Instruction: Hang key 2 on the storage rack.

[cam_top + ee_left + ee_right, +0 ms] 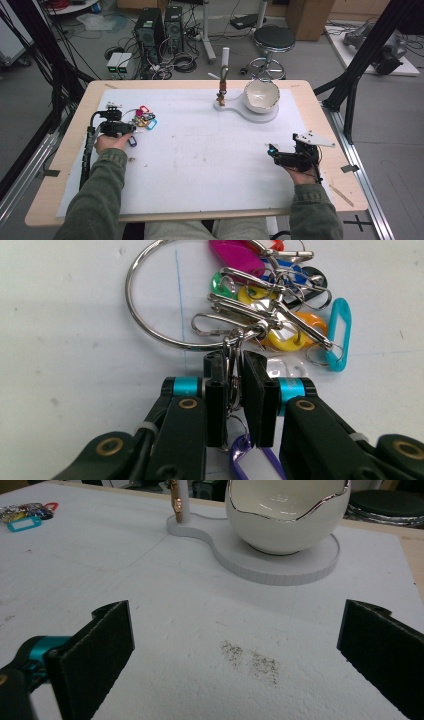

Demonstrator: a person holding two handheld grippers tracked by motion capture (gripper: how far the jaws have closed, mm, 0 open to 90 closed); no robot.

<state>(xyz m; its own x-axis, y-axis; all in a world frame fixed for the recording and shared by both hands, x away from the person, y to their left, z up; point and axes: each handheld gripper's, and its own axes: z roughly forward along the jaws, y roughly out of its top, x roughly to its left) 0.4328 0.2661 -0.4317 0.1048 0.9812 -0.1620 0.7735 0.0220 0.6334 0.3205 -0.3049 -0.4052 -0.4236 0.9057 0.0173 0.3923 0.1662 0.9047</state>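
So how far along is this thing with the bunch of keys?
Early, I'd say. Done: the left tool has shut on a small ring of the key bunch, which lies on the white mat. In hand: that grip. Left, probably: carrying the bunch to the bowl or the stand; the right tool waits open.

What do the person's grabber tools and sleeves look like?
Both grippers are black. The left gripper has flat black pads, shiny teal bands, brass-coloured rivets and a ribbed black cable. The right gripper has wide black pads and a grey three-cornered plate on top. The sleeves are olive green.
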